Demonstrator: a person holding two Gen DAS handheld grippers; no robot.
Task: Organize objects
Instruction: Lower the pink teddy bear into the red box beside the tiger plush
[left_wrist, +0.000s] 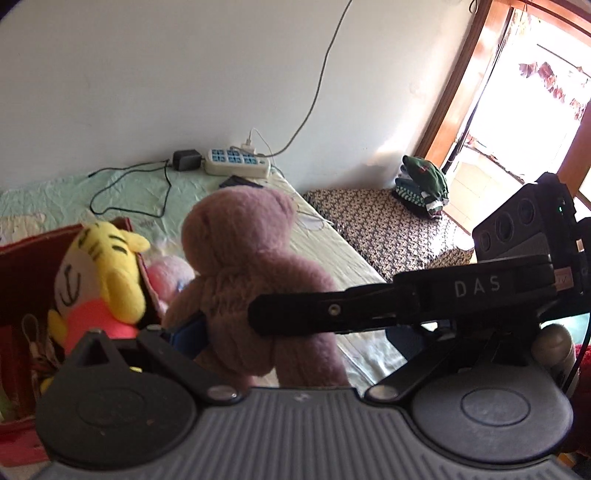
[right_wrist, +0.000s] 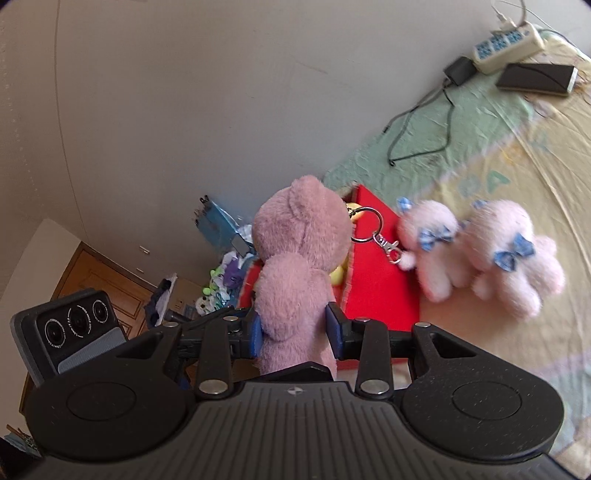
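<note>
right gripper (right_wrist: 294, 334) clamped on mauve teddy bear (right_wrist: 295, 266), upright, head toward 12 o'clock, red box (right_wrist: 380, 280) behind, left gripper (left_wrist: 229, 328) also pinching bear

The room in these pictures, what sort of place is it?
Most likely a bedroom in a home. A bed with a pale patterned sheet stands against the wall, a power strip with chargers lies on it, and folded clothes sit nearby. Plush toys, like the mauve bear, suggest a lived-in room.
</note>
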